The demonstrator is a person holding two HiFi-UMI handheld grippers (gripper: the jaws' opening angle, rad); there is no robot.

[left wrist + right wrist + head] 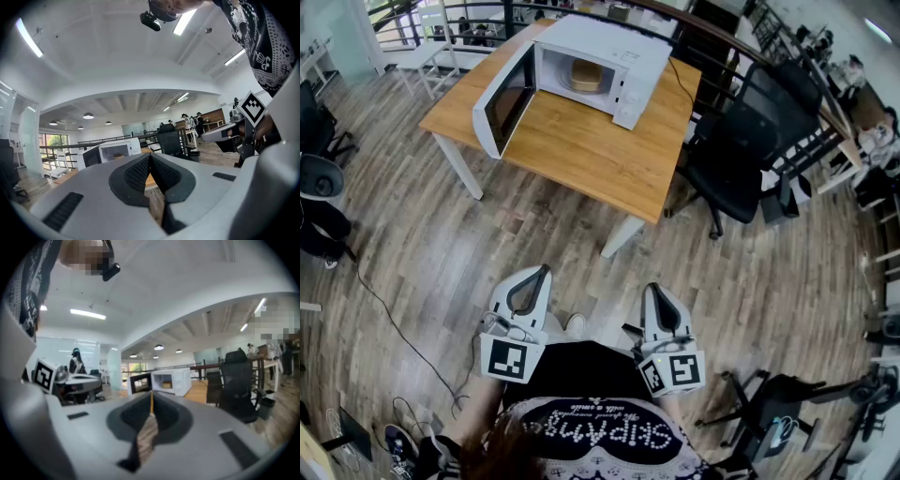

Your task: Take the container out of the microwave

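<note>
Both grippers are empty, held near the person's waist. The left gripper [541,270] and right gripper [654,289] have jaws pressed together, touching nothing. The container [586,75] sits inside the open microwave [623,47] on the table [581,150], well apart.

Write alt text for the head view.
A white microwave stands on a wooden table with its door swung open and a tan container inside. Near the bottom edge, the left gripper and right gripper are both shut and empty, well short of the table, over plank floor.
</note>
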